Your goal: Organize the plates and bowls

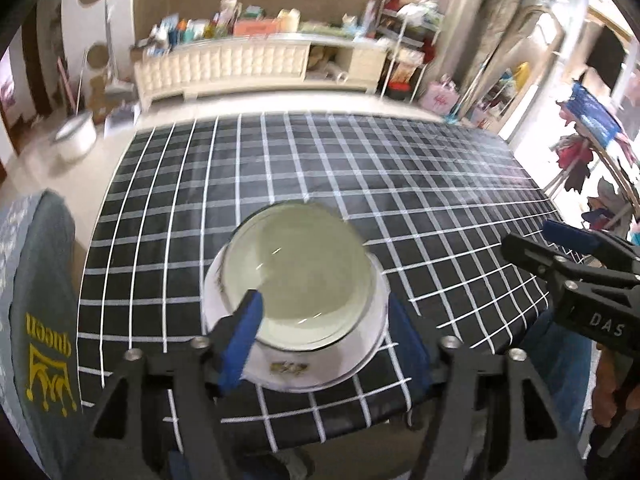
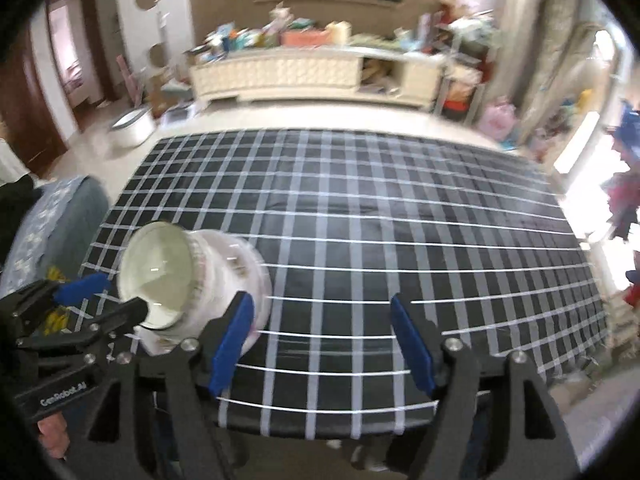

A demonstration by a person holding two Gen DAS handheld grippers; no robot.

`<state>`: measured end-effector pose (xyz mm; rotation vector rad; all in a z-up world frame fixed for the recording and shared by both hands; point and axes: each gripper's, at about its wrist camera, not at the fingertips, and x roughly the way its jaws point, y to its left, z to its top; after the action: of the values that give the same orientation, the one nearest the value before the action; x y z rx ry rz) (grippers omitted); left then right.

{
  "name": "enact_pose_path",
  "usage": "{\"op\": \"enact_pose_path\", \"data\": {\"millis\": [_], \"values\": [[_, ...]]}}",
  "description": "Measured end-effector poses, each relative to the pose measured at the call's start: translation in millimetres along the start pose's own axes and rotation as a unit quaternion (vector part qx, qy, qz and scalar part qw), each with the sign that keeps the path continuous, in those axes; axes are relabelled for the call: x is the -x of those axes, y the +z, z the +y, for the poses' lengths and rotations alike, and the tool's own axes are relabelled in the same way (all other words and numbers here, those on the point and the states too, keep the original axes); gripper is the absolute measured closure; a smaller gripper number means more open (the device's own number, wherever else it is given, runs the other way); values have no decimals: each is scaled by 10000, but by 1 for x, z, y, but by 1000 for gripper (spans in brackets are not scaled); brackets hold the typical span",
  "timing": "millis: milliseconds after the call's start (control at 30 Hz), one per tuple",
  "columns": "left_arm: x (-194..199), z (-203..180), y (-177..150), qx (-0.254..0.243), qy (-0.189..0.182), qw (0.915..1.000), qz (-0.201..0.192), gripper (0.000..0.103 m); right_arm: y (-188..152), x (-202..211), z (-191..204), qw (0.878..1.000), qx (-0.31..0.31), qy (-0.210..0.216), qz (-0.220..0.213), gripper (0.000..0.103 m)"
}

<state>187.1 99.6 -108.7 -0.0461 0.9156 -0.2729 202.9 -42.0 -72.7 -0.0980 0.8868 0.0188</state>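
Observation:
A pale glazed bowl (image 1: 296,272) sits nested in a white bowl with a gold emblem (image 1: 288,368), near the front left of the table with the black checked cloth (image 1: 400,184). My left gripper (image 1: 324,300) hangs open above this stack, one blue pad over the inner bowl's near rim, the other by the stack's right side. In the right wrist view the same stack (image 2: 160,272) lies at the left with the left gripper (image 2: 120,296) beside it. My right gripper (image 2: 320,300) stands open over bare cloth, holding nothing; it also shows as the right gripper (image 1: 528,234).
A grey cushion with a yellow crown print (image 1: 40,320) sits off the table's left edge. The table's front edge (image 2: 320,432) is close below the fingers. A white cabinet (image 1: 256,68) with clutter stands across the floor. A hand (image 1: 608,392) holds the right gripper.

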Motion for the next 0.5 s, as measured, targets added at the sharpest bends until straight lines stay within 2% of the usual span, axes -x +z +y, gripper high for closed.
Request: {"op": "enact_pose_path", "data": {"millis": [33,100,133,233,333,433,500], "values": [[2,-7,-1,-73,-48,9999,-70,37,-4,5,-3,9998,2,-162,-90,19],[8,-19,-4,-198,-265,9992,-206,24,-11,15,-13,9987,-79,-442,-249,18],[9,-22,-6,-226,-349,9988,-257,22,-14,19,-16,9983,-160,-508,-253,17],[14,-34,-8,-373,-710,9961,-367,19,-27,34,-29,9962,-455,-713,-201,16],[17,-45,-8,-549,-799,9946,-372,17,-38,51,-36,9940,-681,-817,-273,10],[24,-52,-9,-671,-829,9932,-460,12,-46,69,-38,9928,-845,-765,-359,10],[29,-54,-13,-770,-866,9919,-518,8,-48,77,-34,9909,-840,-954,-444,8]]}}
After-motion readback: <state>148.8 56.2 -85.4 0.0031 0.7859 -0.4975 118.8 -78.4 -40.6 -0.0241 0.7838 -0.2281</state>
